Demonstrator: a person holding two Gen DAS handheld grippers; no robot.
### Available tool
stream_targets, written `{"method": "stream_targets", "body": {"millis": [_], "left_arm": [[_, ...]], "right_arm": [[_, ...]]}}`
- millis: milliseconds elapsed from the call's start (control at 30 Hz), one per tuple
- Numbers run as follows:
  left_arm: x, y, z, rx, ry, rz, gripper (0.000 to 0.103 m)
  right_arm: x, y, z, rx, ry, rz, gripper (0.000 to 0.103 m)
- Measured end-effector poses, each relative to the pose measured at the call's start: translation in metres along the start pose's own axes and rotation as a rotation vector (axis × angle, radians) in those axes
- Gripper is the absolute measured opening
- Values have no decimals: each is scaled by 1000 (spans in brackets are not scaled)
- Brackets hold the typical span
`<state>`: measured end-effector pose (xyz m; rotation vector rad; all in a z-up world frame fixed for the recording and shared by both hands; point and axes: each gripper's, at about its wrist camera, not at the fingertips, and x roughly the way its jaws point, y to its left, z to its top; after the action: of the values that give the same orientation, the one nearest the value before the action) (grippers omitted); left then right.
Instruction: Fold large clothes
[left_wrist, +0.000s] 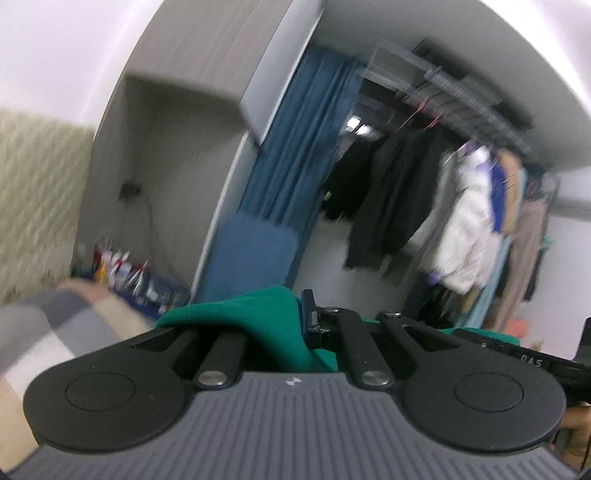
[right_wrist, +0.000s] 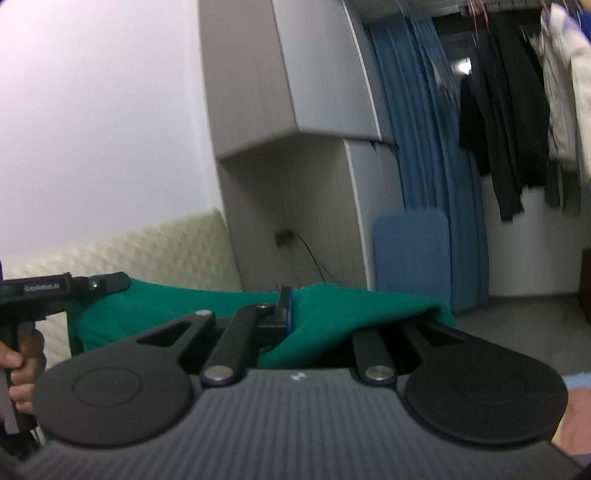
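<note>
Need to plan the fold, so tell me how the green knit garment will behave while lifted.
The green knit garment is probably floppy: it drapes over the right gripper. It likely sags between grips. Its knit surface at the left gripper suggests little slipping.

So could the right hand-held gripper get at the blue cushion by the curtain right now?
Probably not: the right hand-held gripper is shut on the green garment, stretched across to the left hand-held gripper. The cushion stands further off.
</note>
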<state>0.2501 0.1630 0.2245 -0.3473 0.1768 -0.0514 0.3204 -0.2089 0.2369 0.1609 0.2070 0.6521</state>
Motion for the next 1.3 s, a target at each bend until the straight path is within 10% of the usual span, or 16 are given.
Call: {"method": "stream_targets", "body": {"millis": [300,633,833,900,1000,1300], "left_arm": [[207,148,-167,-98,251,96,8],[308,199,-268,-73,403,160,10],[314,188,-275,-23,435,195,24],[312,185,-268,-38,451,199,58],[279,164,-249,-25,437,201,61],[149,93,-204,-4,376,198,61]], "right_arm": [[184,-67,-169,31,169,-101,14],[268,-100,-276,21,304,-199,15],[285,-102,-292,19,363,-244,16],[280,-100,-288,25,369,-248,20],[268,-95,-277,54,375,-239,47],[170,-49,-237,56,336,-229,47]]}}
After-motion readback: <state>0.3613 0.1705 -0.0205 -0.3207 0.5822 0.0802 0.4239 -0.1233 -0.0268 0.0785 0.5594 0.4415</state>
